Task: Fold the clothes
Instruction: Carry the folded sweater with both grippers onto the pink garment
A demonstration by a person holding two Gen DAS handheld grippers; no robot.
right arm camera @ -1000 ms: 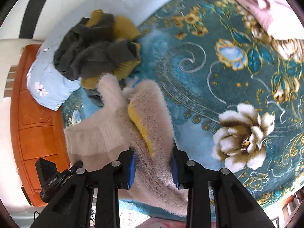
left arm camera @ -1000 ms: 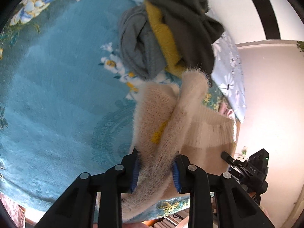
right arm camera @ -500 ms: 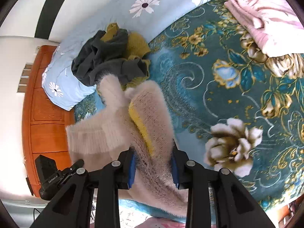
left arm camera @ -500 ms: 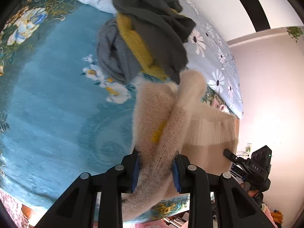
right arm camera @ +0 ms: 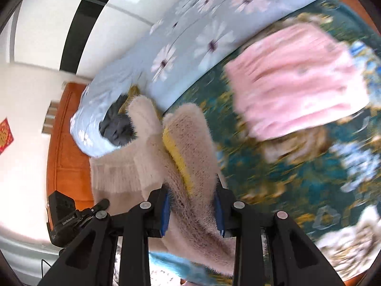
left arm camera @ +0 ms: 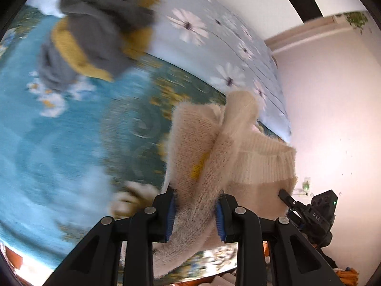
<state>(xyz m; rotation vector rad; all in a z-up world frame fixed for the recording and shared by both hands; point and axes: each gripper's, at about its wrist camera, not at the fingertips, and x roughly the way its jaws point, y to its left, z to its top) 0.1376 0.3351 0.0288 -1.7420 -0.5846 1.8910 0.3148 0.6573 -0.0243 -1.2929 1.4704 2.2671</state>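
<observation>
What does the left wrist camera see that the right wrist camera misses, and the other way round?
Only the left wrist view shows the yellow garment in the grey pile, in full. Only the right wrist view shows the folded pink garment and the orange wooden furniture. Both show the fluffy cream sweater clamped in a gripper, the left gripper and the right gripper, over the teal floral blanket beside the daisy-print bedding.
</observation>
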